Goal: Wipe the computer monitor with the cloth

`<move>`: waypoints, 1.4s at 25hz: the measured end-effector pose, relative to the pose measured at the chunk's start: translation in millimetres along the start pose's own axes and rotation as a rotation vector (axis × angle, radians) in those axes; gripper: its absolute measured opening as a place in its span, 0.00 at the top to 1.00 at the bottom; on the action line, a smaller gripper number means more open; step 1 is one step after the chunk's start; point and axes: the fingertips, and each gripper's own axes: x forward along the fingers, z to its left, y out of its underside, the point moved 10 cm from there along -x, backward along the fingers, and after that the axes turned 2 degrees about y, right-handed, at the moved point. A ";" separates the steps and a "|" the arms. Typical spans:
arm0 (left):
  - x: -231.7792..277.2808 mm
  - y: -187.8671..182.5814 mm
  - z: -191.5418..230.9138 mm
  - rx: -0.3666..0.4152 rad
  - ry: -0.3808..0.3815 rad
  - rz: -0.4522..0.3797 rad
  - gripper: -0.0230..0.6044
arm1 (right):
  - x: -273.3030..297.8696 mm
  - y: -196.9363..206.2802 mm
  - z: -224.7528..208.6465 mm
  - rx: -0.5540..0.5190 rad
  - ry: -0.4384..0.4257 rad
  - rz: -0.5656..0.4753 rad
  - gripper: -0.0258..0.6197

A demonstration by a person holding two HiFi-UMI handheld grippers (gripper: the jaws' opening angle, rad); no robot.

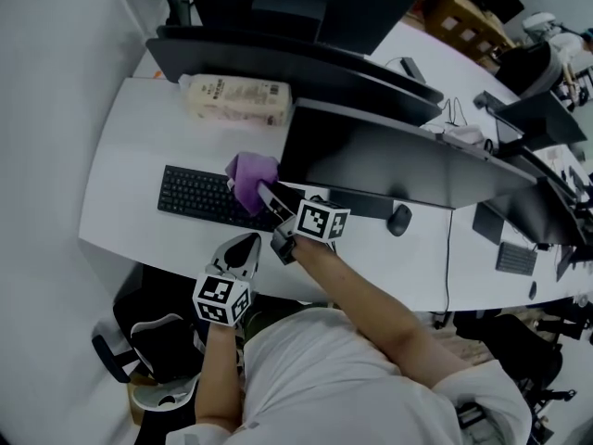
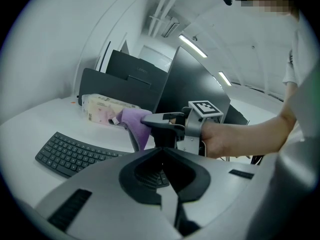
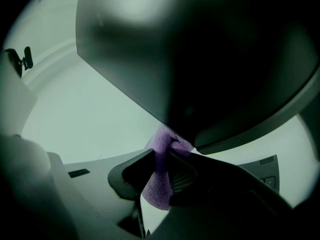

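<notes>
- The cloth [image 1: 252,176] is purple, soft and limp. It bunches above the jaws, and in the right gripper view a loose tail [image 3: 159,184] hangs below them. I judge it light and easy to crush. It would fold rather than push, so a bunched pad standing proud of the jaws suits wiping better than a corner hold.
- The cloth sits at the monitor's lower left corner. In the right gripper view its top seems to meet the monitor's bottom edge, though I cannot confirm contact.
- The right gripper [image 1: 263,193] has its jaws clamped on the middle of the cloth.
- The monitor [image 1: 389,160] is a wide dark panel, switched off. Its screen is likely smooth and easily marked, so only the cloth should touch it, not the hard jaws. Light pressure is wise, since the panel may rock on its stand.
- The left gripper [image 1: 248,242] hovers in front of the monitor, nearer the person. Its jaws are together and hold nothing.
- A keyboard [image 1: 199,196] lies on the tabletop [image 1: 130,156] in front of the monitor's left end, under the cloth.
- A mouse [image 1: 399,219] rests below the monitor's middle.
- A soft pale pack [image 1: 236,100] lies behind the monitor's left end. It looks closed, and its contents do not show.
- Cardboard boxes [image 1: 460,17] stand well behind the monitor, and I cannot tell what they hold.
</notes>
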 end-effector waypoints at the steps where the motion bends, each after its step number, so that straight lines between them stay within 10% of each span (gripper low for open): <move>1: -0.3 -0.2 -0.6 0.001 0.001 0.000 0.96 | -1.2 -1.9 2.8 -0.005 -0.004 -0.006 0.83; 35: -23.9 -44.4 -26.7 0.111 -0.004 -0.084 0.96 | -40.1 -100.1 142.2 -0.127 -0.308 -0.257 0.84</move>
